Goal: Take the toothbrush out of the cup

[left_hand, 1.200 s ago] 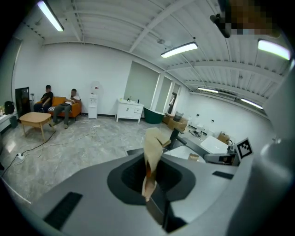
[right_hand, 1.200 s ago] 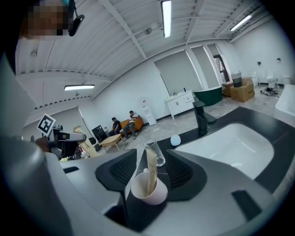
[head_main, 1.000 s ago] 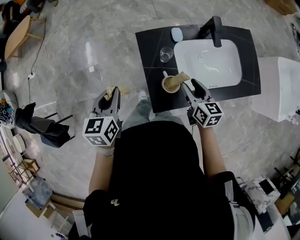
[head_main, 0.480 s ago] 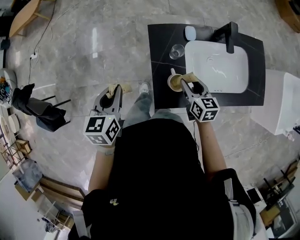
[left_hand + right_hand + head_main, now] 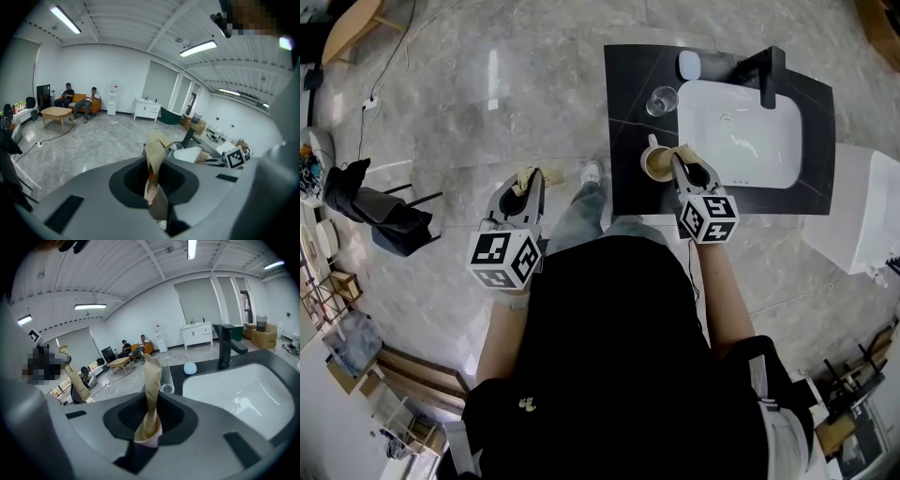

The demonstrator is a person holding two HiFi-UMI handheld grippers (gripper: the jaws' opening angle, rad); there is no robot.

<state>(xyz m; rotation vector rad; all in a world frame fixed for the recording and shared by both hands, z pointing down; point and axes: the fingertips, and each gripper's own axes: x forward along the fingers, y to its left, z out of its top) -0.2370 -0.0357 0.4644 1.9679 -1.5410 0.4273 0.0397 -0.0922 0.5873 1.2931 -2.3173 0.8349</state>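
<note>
A tan cup [image 5: 655, 165] stands on the black counter [image 5: 628, 141] left of the sink. A toothbrush in a tan paper wrapper [image 5: 681, 152] leans out of it toward the basin. My right gripper [image 5: 682, 164] reaches over the cup's right rim. Its jaws are closing and pinch the wrapper [image 5: 151, 380] between their tips [image 5: 147, 437]. My left gripper [image 5: 525, 185] hangs over the floor, left of the counter. It is shut on a second tan paper-wrapped piece [image 5: 154, 159], which sticks up from the jaws [image 5: 158, 213].
A clear glass [image 5: 661, 99] stands behind the cup. A white sink basin [image 5: 741, 122] with a black faucet [image 5: 766, 66] and a pale round object [image 5: 689, 65] fill the counter's right. A white fixture [image 5: 872, 206] stands further right, and a chair with dark cloth [image 5: 370, 211] at the far left.
My right gripper has sunk toward the cup and its jaws have gone from wide apart to pinching the wrapped toothbrush. The left gripper keeps its hold and has barely shifted.
</note>
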